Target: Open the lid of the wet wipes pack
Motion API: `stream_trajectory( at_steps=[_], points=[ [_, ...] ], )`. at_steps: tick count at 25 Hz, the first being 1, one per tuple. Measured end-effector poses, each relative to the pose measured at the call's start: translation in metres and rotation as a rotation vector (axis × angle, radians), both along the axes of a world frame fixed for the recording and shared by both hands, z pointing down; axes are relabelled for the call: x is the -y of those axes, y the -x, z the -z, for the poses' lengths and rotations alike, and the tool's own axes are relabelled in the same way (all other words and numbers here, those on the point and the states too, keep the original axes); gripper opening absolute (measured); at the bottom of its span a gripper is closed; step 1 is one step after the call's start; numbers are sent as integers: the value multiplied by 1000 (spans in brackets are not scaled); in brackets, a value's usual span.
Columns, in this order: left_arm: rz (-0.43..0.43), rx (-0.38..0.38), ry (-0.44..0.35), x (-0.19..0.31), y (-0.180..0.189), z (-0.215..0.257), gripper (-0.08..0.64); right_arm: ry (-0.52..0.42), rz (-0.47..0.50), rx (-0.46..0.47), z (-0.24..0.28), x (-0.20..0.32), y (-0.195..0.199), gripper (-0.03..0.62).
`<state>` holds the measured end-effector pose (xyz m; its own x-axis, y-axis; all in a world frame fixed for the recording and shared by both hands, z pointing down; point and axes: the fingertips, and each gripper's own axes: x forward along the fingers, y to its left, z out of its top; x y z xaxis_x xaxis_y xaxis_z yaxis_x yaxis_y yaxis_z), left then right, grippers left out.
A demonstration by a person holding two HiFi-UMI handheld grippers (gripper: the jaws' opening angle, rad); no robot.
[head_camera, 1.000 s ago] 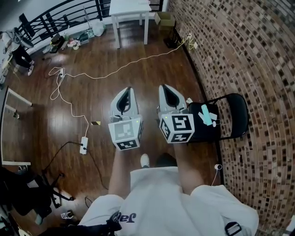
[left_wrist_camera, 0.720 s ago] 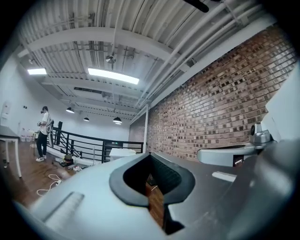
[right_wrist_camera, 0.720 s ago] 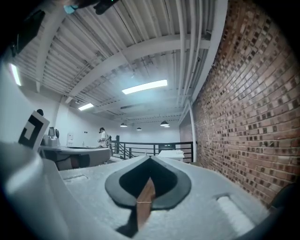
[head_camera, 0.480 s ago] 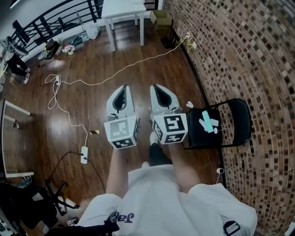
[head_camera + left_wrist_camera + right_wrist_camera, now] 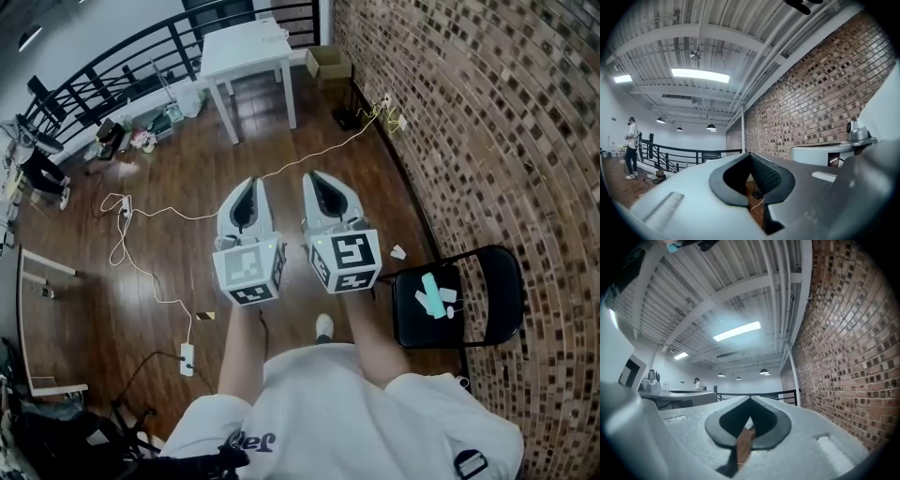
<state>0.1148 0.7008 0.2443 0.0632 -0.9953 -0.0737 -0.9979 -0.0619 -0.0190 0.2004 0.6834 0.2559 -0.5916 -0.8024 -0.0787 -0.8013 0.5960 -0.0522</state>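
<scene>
While the teal wipes pack (image 5: 430, 291) lay on the seat of a black folding chair (image 5: 412, 328) beside the brick wall (image 5: 487, 112), both tongs hung well apart from it over the wooden floor (image 5: 75, 234). The right tongs (image 5: 315, 178) and the left tongs (image 5: 253, 183) sat side by side, each closed and empty.

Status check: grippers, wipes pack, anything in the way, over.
Left gripper and right gripper shut, empty, side by side. Teal wipes pack on black chair, right of both, untouched. White scraps beside it on seat.
</scene>
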Motion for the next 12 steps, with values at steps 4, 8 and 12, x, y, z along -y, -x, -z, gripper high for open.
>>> stream_trajectory(
  at_steps=[4,8,12],
  points=[
    [27,4,39,44,9,-14,17,47,17,-7,-19,44,10,-12],
    [55,8,70,95,35,-34,17,85,16,-15,-35,98,27,-12],
    [55,-5,59,152,64,-40,17,90,13,-45,-47,155,54,-12]
  ],
)
